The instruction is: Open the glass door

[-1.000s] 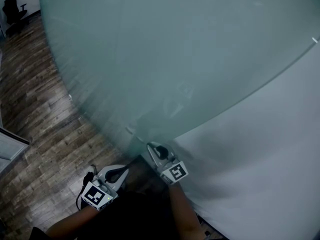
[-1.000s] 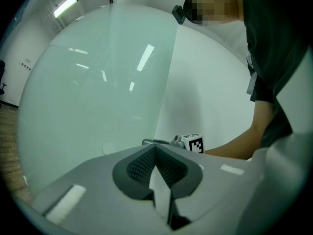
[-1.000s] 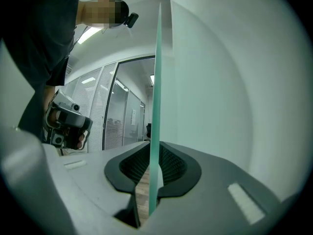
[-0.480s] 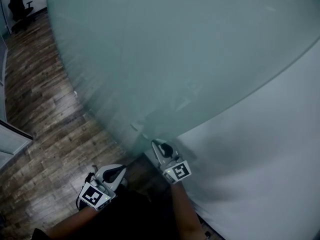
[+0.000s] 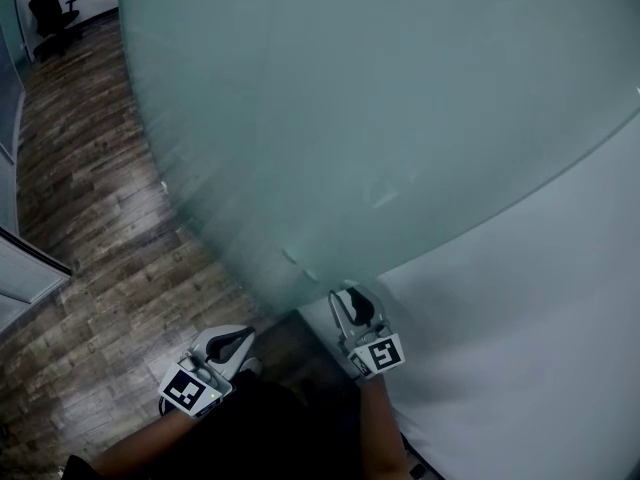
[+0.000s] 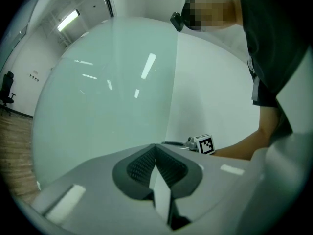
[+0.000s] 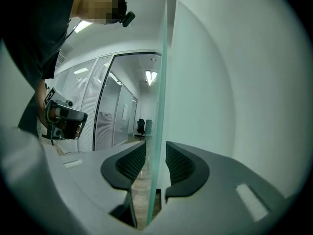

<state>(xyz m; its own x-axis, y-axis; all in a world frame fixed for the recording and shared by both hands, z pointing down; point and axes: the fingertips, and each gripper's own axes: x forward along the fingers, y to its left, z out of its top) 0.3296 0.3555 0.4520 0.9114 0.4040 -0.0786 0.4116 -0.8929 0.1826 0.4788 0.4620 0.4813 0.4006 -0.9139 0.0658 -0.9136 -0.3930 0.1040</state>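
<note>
The frosted glass door [image 5: 380, 98] fills the upper head view, and its free edge comes down to my right gripper [image 5: 345, 296]. In the right gripper view that thin edge [image 7: 161, 82] runs between the jaws of the right gripper [image 7: 155, 148]. The jaws have just been opening, with a gap on each side of the glass, so the pads do not press on it. My left gripper [image 5: 240, 336] hangs lower left, away from the door. Its pads meet at the tips with nothing between them [image 6: 155, 148]. From there the door [image 6: 107, 97] and the right gripper [image 6: 195, 143] show ahead.
A white wall [image 5: 540, 308] stands right behind the door's edge. Wood-plank floor [image 5: 90, 218] stretches to the left, with an office chair [image 5: 50, 8] far back. A glazed partition with blinds [image 7: 93, 116] lines the room beyond the door.
The door's lower edge and my right gripper with it have shifted to the right in the head view. More floor shows at the left. The left gripper has stayed about where it was.
</note>
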